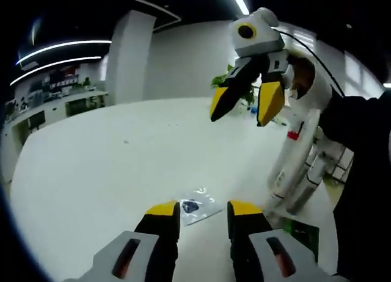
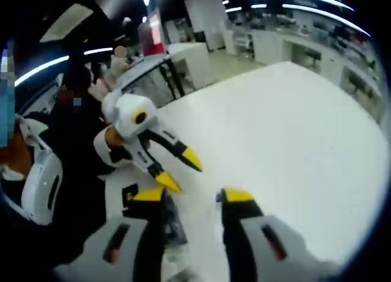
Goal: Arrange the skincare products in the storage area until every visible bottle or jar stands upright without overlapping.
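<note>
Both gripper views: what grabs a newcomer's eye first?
In the left gripper view, the right gripper hangs open, yellow-tipped, high over the white table, above a small clear packet lying between the left gripper's open jaws. No bottles or jars are visible.

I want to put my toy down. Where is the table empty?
Most of the white table is bare, from the left gripper out to the far edge. It is busier near the clear packet by its jaws, and where the right gripper hangs open above the table's right side.
</note>
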Demonstrator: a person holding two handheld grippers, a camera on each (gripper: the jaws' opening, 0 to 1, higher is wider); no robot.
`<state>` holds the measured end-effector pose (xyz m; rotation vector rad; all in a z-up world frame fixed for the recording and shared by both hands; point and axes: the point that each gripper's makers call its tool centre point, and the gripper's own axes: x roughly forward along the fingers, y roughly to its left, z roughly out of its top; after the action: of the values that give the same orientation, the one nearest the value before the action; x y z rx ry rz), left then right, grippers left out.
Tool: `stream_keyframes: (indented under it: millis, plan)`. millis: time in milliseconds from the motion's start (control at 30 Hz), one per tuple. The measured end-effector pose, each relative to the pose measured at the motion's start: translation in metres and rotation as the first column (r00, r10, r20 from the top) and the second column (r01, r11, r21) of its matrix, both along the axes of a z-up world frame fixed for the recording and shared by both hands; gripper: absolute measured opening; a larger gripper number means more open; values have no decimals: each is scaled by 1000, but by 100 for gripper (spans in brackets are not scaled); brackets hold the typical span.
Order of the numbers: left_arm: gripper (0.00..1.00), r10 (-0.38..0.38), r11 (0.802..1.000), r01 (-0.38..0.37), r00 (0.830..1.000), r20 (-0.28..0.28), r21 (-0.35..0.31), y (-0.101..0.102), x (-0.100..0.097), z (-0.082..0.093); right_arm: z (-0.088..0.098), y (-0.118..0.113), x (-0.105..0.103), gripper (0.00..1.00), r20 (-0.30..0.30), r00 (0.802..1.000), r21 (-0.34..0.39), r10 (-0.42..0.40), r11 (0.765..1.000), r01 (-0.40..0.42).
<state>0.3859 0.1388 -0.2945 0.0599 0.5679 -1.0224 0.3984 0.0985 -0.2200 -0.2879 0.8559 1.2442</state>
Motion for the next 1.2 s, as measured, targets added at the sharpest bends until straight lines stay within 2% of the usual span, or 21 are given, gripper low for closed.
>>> stream_keyframes:
  millis: [67,133,167,233,400,467,700,900,1200]
  plan:
    - [28,2,1000,-2,1000,-10,8,0,4,-6,-6,3,3,35,-30,999,-8,-14,1000,14]
    - [26,0,1000,0,1000,-19,5,-2,6,-9,-11,3,8,34,-49,997,-34,-62,998,60]
    - [26,-1,1000,1,1000,-26,0,-3,7,-11,-14,2,13,33,-39,996,-54,-84,995,82]
    - [26,-9,1000,9,999,-38,5,-5,8,-17,-18,4,17,32,-21,997,-72,-79,994,77]
    - [26,-17,999,19,998,-55,28,-6,10,-28,-26,8,20,34,-40,996,-98,-84,992,80]
    - [26,-21,999,22,998,-61,23,-7,10,-30,-33,6,20,34,-39,996,-143,-76,987,70]
    - [23,-30,999,31,998,-62,8,-10,12,-30,-42,8,17,35,-57,997,-205,-57,978,44]
    - [23,-32,999,31,998,-57,-8,-12,15,-29,-61,6,15,36,-85,996,-278,-37,960,12]
    - [21,-17,1000,19,998,-67,25,-9,15,-38,-89,0,14,40,-126,991,-346,-33,938,-13]
